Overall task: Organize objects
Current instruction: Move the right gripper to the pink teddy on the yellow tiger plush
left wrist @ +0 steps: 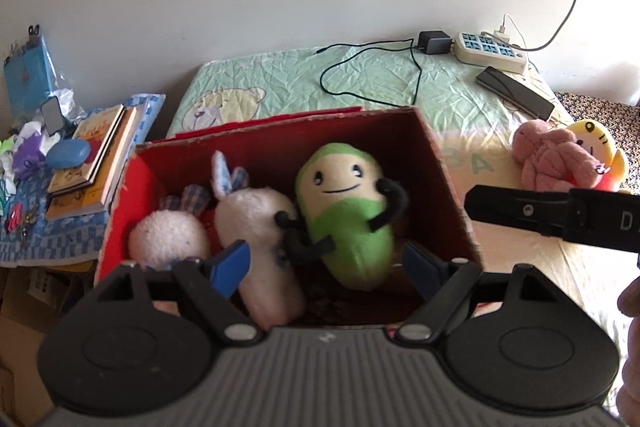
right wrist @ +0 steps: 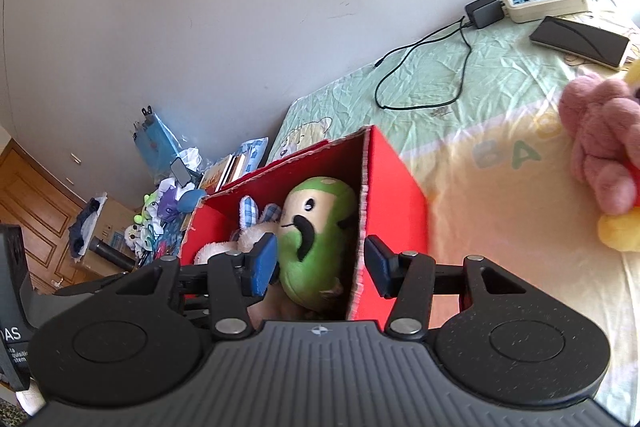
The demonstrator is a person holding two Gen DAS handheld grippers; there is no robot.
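Both hand-held grippers, left (left wrist: 322, 265) and right (right wrist: 320, 265), hover spread and empty over the red cardboard box (left wrist: 448, 187); green bean-shaped plush (left wrist: 348, 219) and white fleece bunny plush (left wrist: 260, 247) are packed inside it, while the pink fuzzy plush (left wrist: 552, 159) beside the box on the bed awaits pickup.

Both views close above red box (left wrist: 448, 187)

The lower part of the green plush (left wrist: 348, 215) is hidden behind the red box (right wrist: 394, 187) wall in the right wrist view, and the white bunny plush (left wrist: 256, 227) is partly covered by a blue finger pad (left wrist: 230, 267). The pink plush (right wrist: 596, 143) and yellow plush (right wrist: 620, 231) are cut off by the right edge there. Clutter on the side table (left wrist: 24, 155) is too small to identify
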